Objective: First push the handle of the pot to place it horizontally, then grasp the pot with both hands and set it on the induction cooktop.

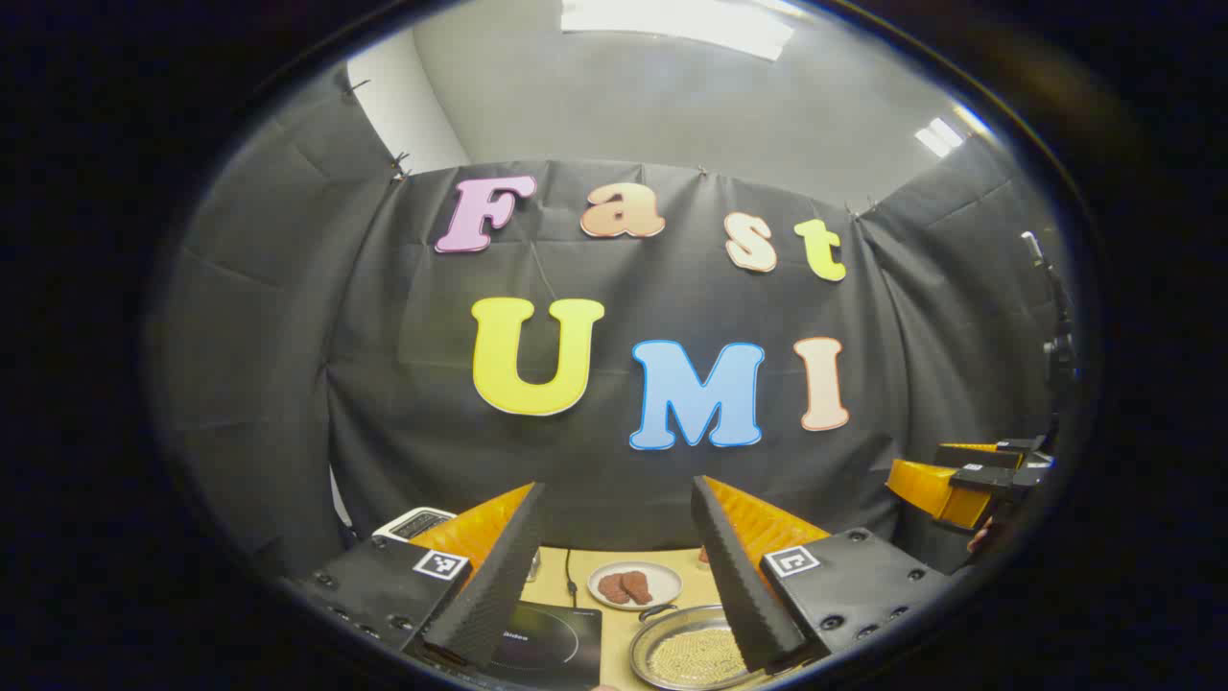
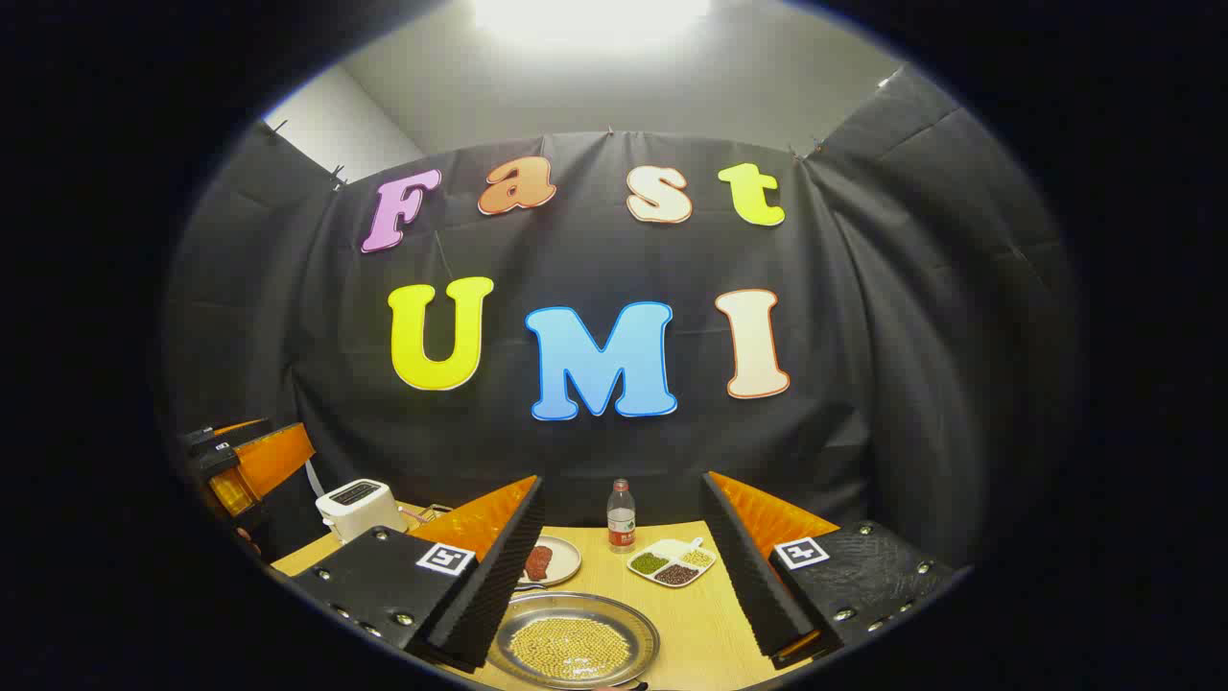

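The pot (image 1: 696, 657) is a shallow metal pan full of small yellowish beans on the wooden table (image 1: 614, 629). A dark handle (image 1: 657, 610) sits at its far rim. The black induction cooktop (image 1: 547, 643) lies just left of it. My left gripper (image 1: 619, 489) hangs open above both, with nothing between its fingers. In the right gripper view the pot (image 2: 573, 645) lies low between the fingers. My right gripper (image 2: 624, 485) is open and holds nothing. Each gripper also appears far off in the other's view, the right gripper (image 1: 964, 480) and the left gripper (image 2: 245, 465).
Behind the pot stands a plate of meat (image 1: 633, 583), also seen as the plate (image 2: 547, 561). A bottle (image 2: 621, 518) and a divided dish of beans (image 2: 674, 562) sit at the back. A white toaster (image 2: 357, 507) stands at the left. A cable (image 1: 570, 576) runs from the cooktop.
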`<state>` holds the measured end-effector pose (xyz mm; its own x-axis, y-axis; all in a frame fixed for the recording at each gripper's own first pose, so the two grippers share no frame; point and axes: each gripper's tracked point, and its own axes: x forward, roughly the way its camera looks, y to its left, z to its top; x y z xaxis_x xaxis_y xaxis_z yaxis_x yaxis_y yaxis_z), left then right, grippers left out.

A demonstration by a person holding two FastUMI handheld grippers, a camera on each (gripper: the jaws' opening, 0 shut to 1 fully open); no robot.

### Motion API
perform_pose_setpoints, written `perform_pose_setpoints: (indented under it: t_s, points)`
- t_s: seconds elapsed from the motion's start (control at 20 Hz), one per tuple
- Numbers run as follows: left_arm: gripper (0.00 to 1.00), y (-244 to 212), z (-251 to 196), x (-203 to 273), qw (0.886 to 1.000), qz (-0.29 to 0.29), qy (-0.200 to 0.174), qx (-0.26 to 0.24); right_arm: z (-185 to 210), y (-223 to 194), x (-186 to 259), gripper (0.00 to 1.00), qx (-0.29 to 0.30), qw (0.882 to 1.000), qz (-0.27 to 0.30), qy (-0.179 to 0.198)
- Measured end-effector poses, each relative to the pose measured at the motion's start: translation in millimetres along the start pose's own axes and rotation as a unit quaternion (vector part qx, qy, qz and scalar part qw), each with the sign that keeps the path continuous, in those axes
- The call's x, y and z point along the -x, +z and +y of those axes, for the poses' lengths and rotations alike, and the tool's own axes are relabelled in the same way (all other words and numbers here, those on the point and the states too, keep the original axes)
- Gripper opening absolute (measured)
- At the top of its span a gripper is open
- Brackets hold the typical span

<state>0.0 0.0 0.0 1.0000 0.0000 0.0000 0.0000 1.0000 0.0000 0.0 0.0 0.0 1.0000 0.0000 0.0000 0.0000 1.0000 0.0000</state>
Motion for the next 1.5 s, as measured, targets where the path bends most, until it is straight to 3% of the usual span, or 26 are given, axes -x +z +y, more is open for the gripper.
perform_pose_setpoints:
  t_s: [0.4,0.45,1.0,1.25,1.5]
  points:
    - [0.96,-1,-2,1,1.000,-0.001,0.000,-0.003,-6,-4,4,0.91,0.000,1.000,0.001,0.001]
    - [0.96,-2,-4,2,1.000,-0.001,0.000,-0.003,-6,-6,4,0.98,-0.001,1.000,0.002,0.001]
    - [0.98,-8,-9,-4,1.000,0.006,-0.003,-0.007,-5,-24,-1,0.98,0.004,1.000,0.024,0.016]
    - [0.96,-18,-8,-7,1.000,0.017,-0.003,-0.007,1,-56,-4,0.98,-0.001,0.998,0.056,0.035]
    - [0.98,-29,-7,-7,1.000,0.029,-0.005,-0.006,8,-109,-1,0.98,0.003,0.991,0.125,0.055]
